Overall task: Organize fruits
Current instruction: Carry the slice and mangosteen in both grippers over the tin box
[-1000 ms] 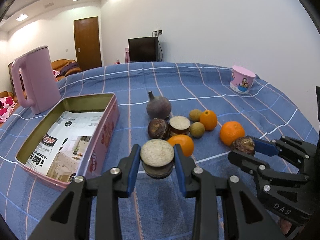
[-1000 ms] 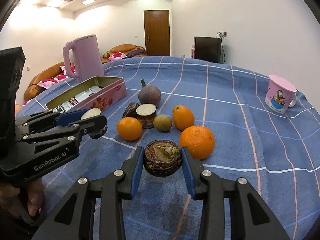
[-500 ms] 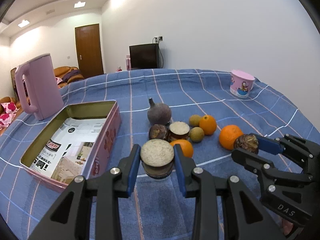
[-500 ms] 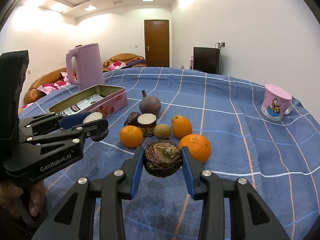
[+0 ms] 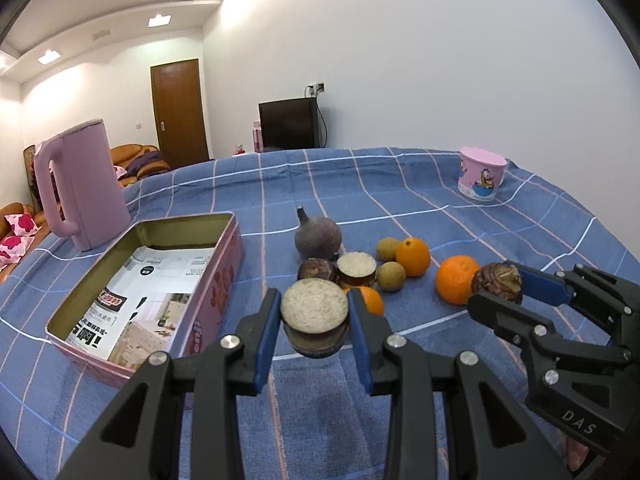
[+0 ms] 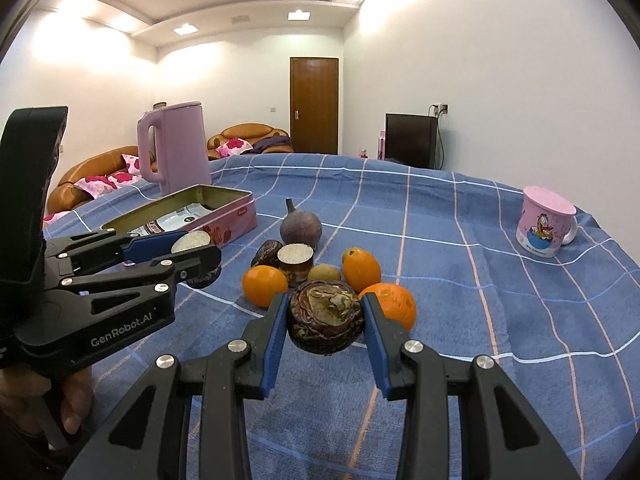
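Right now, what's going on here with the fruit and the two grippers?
A person holds a gripper in each hand above a blue checked cloth. The left gripper is clamped on a cut fruit half with a pale flat face; the right gripper is clamped on a dark brown wrinkled fruit. Both fruits are off the cloth. The pink tin at left holds only printed paper, and oranges and other fruit lie clustered beside it.

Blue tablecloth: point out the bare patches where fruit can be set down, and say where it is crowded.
Free: the blue tablecloth between the orange cluster and the pink mug; the near strip in front of both grippers; the far cloth behind the dark round fruit. The pink tin holds only paper. Crowded: the fruit cluster right of the tin.
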The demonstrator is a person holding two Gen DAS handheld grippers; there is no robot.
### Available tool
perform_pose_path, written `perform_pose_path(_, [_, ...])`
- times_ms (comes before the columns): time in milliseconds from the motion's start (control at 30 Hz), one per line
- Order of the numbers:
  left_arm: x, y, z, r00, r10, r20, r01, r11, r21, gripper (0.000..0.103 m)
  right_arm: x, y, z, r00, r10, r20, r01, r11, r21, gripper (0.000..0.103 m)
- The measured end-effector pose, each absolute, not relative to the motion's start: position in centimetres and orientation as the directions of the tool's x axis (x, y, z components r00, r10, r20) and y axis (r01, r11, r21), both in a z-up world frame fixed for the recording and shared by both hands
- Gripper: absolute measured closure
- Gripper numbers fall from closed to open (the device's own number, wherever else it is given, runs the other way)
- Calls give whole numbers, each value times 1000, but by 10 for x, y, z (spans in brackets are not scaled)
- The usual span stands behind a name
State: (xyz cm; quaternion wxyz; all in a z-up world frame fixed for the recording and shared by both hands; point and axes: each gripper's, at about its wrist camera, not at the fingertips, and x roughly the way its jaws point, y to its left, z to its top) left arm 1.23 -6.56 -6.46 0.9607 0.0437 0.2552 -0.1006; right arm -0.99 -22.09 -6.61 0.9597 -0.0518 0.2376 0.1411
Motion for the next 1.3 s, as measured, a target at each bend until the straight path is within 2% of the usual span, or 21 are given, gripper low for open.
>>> perform_pose_path(867, [0, -51, -43, 890, -182, -418, 204, 979, 9, 68, -25, -226, -52, 899, 254, -357, -283, 959, -30, 64])
perform_pose_path(1300, [22, 6, -25, 903, -60, -426, 74, 997, 18, 68, 16, -190, -6, 846, 375, -379, -402, 916, 9, 64])
